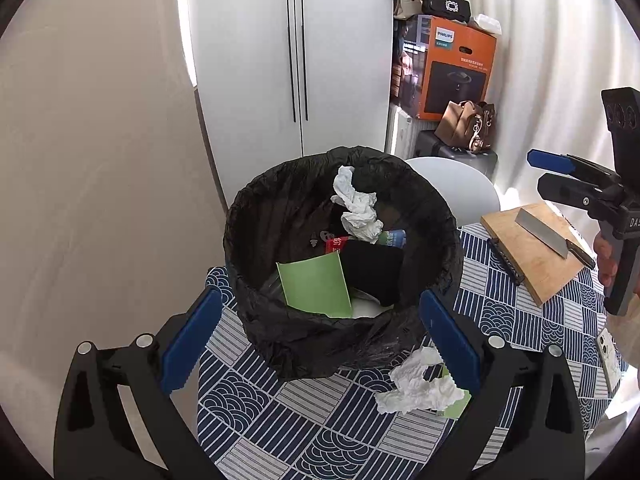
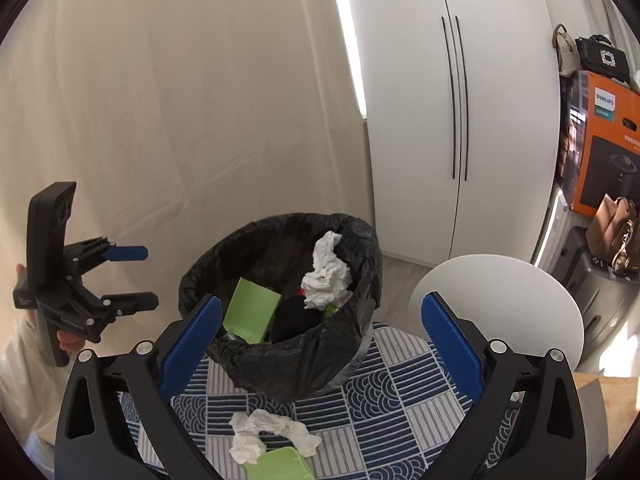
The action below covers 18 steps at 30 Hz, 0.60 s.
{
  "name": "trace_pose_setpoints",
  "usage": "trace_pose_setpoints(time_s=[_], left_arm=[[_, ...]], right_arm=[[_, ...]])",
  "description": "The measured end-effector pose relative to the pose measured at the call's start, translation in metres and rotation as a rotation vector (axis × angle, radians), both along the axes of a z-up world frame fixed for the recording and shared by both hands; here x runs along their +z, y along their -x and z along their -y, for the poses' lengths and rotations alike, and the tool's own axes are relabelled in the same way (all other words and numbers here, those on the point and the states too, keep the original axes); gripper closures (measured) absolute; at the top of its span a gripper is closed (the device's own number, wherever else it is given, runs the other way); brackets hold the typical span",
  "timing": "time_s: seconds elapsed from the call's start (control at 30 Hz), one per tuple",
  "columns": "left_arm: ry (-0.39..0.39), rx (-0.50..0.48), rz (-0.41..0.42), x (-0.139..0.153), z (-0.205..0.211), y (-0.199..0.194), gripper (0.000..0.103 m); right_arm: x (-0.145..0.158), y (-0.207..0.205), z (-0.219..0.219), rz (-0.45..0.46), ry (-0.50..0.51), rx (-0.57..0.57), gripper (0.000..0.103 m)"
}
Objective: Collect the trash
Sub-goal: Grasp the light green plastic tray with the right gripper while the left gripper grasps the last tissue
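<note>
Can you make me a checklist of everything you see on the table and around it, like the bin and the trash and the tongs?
Surface: table under a blue and white patterned cloth.
Job's things: bin with a black liner stands on the table; inside are a crumpled tissue, a green card and something black. Another crumpled tissue and a green scrap lie on the cloth in front of the bin.
Clutter: cutting board with a knife; phone at the edge.
Grippers: left tongs open, empty; right tongs open, empty.
Cables: nothing seen.
Surroundings: white wardrobe, orange box, bags, white chair.
</note>
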<state>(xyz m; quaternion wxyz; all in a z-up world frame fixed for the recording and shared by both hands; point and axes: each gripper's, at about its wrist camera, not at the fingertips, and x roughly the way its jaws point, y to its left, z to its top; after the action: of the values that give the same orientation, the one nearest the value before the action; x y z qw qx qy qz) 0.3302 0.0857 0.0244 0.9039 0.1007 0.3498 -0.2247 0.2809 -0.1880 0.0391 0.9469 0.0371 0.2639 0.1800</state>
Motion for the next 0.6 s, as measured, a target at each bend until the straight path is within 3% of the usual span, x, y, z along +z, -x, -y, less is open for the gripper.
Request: trace_pose_setpoints(time_s=[0.27,0.6], left_arm=[[0.013,0.073,-0.052,-0.011,-0.008,0.020,0.006],[0.012,0.148,-0.129,-0.038,-0.021,0.036,0.006]], right_arm=[[-0.019,0.016,0.000,-0.058,0.031,0.016,0.008],[-0.076,0.030,-0.016,-0.176,0.106,0.080,0.008]])
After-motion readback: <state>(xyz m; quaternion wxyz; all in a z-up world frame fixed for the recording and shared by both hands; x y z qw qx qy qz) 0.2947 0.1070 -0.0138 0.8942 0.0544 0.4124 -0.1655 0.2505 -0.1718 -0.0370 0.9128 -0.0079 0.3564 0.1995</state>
